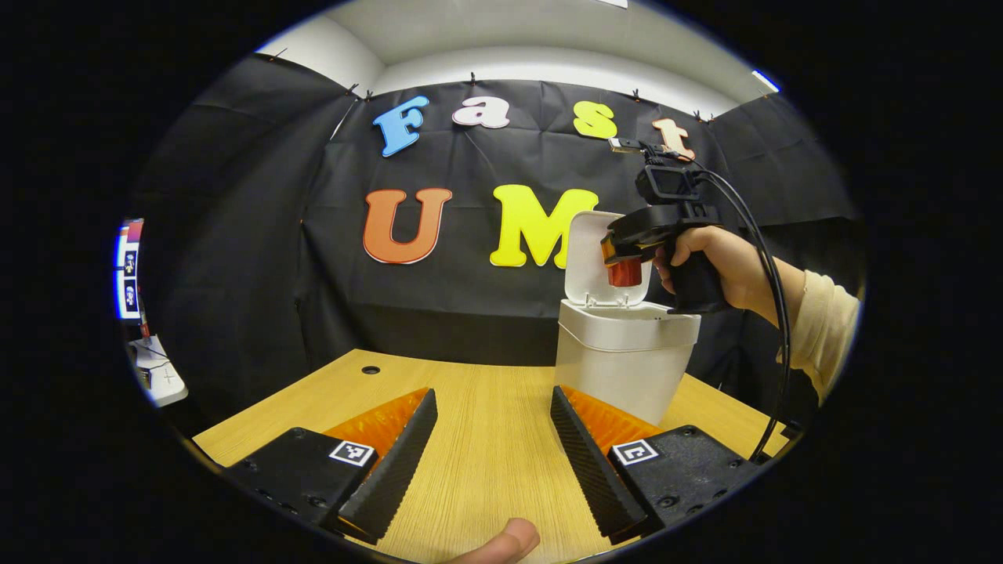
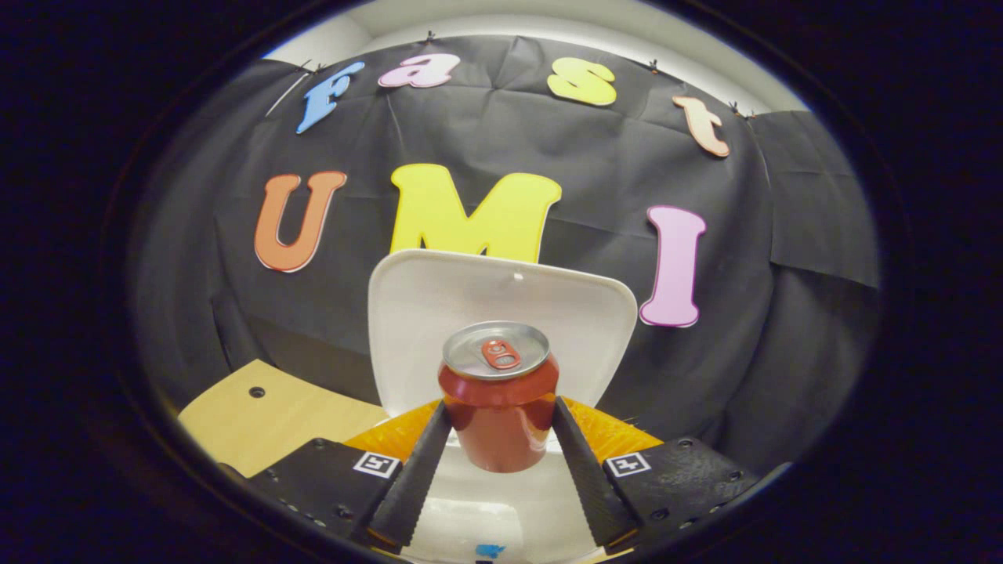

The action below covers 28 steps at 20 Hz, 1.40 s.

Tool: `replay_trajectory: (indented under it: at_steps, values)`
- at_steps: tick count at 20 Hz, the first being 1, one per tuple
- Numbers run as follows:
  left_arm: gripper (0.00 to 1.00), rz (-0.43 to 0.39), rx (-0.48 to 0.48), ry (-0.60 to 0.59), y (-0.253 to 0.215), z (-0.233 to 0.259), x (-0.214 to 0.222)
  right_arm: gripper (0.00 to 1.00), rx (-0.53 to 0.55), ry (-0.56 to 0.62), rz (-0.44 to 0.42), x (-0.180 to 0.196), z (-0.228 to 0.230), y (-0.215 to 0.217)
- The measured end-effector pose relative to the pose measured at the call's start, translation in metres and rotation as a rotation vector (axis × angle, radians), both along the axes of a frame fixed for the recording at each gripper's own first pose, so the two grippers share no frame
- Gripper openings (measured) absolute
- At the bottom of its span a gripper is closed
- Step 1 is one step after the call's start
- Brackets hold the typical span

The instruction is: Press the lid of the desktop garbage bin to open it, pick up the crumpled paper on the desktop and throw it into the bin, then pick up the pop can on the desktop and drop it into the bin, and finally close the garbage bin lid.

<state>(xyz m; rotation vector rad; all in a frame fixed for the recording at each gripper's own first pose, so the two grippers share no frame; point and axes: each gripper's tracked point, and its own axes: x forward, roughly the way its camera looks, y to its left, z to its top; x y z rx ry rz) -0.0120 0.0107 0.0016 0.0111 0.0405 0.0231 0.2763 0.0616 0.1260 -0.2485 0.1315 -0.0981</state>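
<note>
The white desktop bin (image 1: 623,364) stands on the wooden table with its lid (image 1: 599,258) raised upright. In the left gripper view the right gripper (image 1: 627,262), held by a hand, hovers over the bin's mouth with the red pop can (image 1: 625,272) between its fingers. In the right gripper view that can (image 2: 499,399) sits upright, pinched by both fingers, right over the open bin (image 2: 501,509) and in front of the lid (image 2: 439,313). My left gripper (image 1: 494,454) stands open low over the table, left of the bin, with nothing between its fingers.
The wooden table (image 1: 486,407) has a small round hole (image 1: 371,370) at its far left. A monitor and white items (image 1: 137,313) sit beyond the table's left edge. A black cable (image 1: 772,298) hangs from the right gripper.
</note>
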Motion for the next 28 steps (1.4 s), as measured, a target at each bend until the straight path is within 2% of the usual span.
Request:
replay_trajectory:
  at_steps: [2,5,9,12,18,19,20,27,28]
  values:
    - [0.94,-0.003,0.003,0.022,0.0,-0.005,0.001,0.8,0.032,0.038,-0.038,0.011,-0.006,-0.013]
    - [0.95,0.005,0.002,0.039,0.002,-0.01,0.003,0.8,0.119,0.082,-0.022,0.018,-0.013,-0.018]
    - [0.95,0.015,-0.007,0.045,0.003,-0.012,0.004,0.8,0.064,0.118,0.009,0.013,-0.018,-0.009]
    - [0.95,0.009,-0.006,0.048,0.003,-0.014,0.004,0.81,0.075,0.143,0.031,0.006,-0.022,-0.003]
    - [0.95,0.012,-0.012,0.057,0.004,-0.012,0.006,0.83,0.042,0.095,0.071,-0.016,0.002,0.015]
    - [0.95,0.013,-0.014,0.061,0.005,-0.012,0.006,0.87,0.05,0.087,0.078,-0.019,0.008,0.017]
    - [0.95,0.016,-0.016,0.063,0.005,-0.013,0.005,0.85,0.057,0.083,0.084,-0.023,0.012,0.017]
    - [0.95,0.016,-0.009,0.062,0.005,-0.011,0.004,0.86,0.074,0.016,0.092,-0.042,0.055,0.019]
    - [0.95,0.014,-0.008,0.062,0.003,-0.011,0.002,0.92,0.085,0.01,0.097,-0.044,0.06,0.02]
